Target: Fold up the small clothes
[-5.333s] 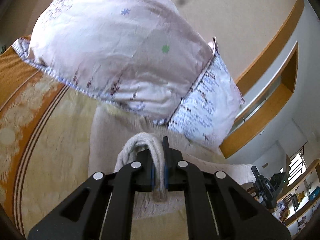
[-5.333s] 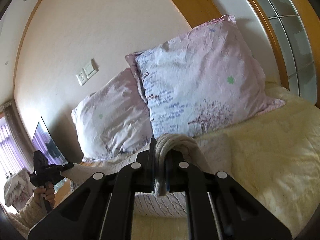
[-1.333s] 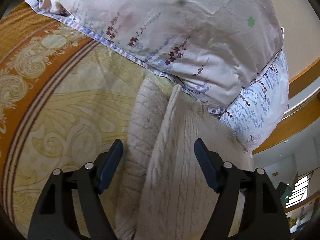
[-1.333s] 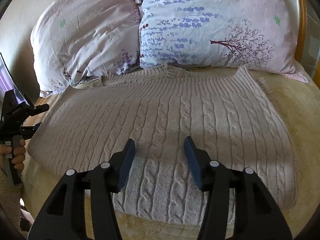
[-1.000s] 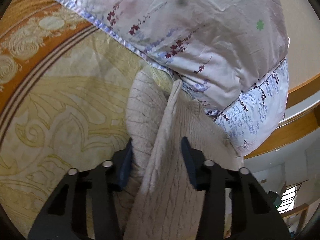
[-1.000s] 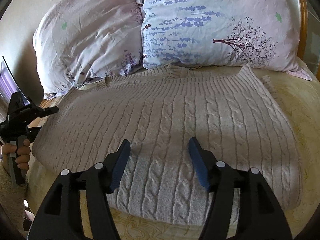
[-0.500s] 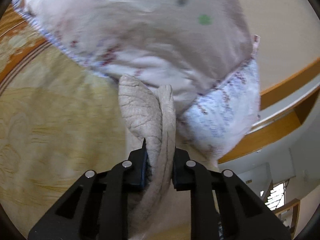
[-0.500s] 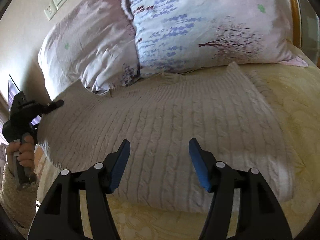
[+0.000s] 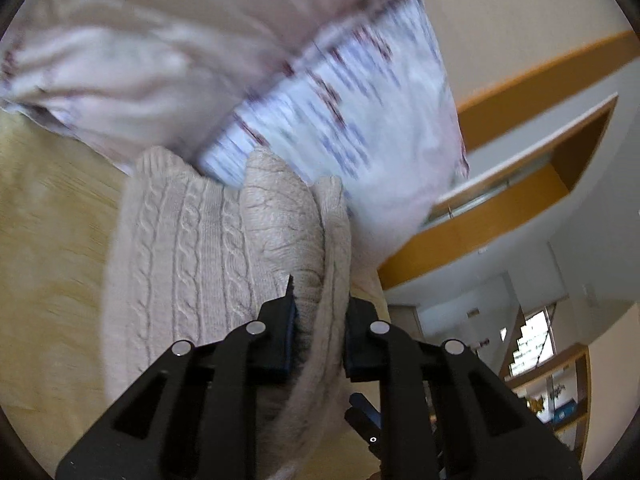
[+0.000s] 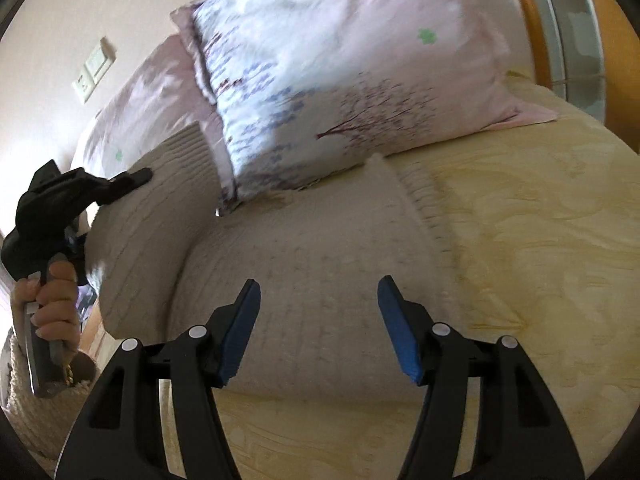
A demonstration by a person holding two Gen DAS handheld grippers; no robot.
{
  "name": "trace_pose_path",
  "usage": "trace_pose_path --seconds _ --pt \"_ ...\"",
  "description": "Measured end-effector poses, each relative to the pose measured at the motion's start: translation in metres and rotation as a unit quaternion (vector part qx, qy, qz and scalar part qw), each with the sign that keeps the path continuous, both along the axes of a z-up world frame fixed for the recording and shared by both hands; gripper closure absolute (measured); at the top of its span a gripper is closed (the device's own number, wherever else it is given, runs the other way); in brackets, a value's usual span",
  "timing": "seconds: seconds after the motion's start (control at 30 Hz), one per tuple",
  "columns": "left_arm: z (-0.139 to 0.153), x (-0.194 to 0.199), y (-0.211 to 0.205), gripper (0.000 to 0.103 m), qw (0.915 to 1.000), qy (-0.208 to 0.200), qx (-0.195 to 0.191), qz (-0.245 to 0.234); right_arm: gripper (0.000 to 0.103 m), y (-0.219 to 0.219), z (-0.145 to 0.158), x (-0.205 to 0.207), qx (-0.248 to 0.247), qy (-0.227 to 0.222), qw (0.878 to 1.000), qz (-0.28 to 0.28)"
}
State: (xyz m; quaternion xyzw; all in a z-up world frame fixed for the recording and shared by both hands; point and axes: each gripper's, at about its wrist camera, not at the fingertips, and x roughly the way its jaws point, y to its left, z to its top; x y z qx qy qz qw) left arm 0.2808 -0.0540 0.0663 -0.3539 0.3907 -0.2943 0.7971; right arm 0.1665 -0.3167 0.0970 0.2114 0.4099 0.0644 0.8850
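Note:
A beige cable-knit sweater [image 10: 312, 264] lies on the yellow bedspread [image 10: 540, 240] in front of the pillows. My left gripper [image 9: 318, 320] is shut on the sweater's left edge [image 9: 280, 232] and holds it lifted, so that side curls up and over toward the middle. In the right wrist view the left gripper [image 10: 132, 180] shows at the far left, gripped by a hand, with the raised fold beside it. My right gripper [image 10: 318, 300] is open and empty, hovering above the sweater's near hem.
Two floral pillows [image 10: 340, 80] lean against the wall behind the sweater. A wooden headboard frame [image 10: 532, 20] runs along the right. A wall switch plate [image 10: 94, 76] is at the upper left. A wooden ledge [image 9: 500, 208] and shelves lie beyond the bed.
My left gripper shut on the sweater's left edge and lifted it up and inward. My right gripper stayed open and tilted upward, away from the hem.

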Motion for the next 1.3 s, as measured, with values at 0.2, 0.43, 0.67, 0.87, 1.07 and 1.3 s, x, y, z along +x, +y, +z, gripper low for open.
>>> trace_pose_path --seconds 0.2,0.43,0.67,0.87,1.07,1.3 --pt "-0.021 -0.001 -0.063 0.087 0.9991 0.016 0.018 -0.035 0.040 -0.026 -0.006 -0.010 0.018 0.005 0.999 -0.030" --pt "-0.049 0.001 -0.109 0.077 0.9941 0.051 0.014 -0.095 0.040 -0.047 -0.007 -0.010 0.053 0.011 0.997 -0.049" --pt "-0.015 -0.030 -0.051 0.034 0.9967 -0.017 -0.009 -0.079 0.040 -0.069 0.006 0.003 0.135 0.010 0.990 -0.037" --pt "-0.020 -0.045 0.013 0.028 0.9933 -0.019 0.107 0.037 0.040 -0.067 -0.013 0.037 0.189 0.092 0.978 -0.009" --pt "-0.059 -0.032 0.022 0.027 0.9915 0.059 0.115 0.016 0.045 -0.047 -0.024 0.047 0.152 0.140 0.978 0.019" --pt "-0.066 -0.029 0.013 0.025 0.9925 0.058 0.107 -0.006 0.047 -0.032 -0.033 0.054 0.161 0.158 0.973 0.055"
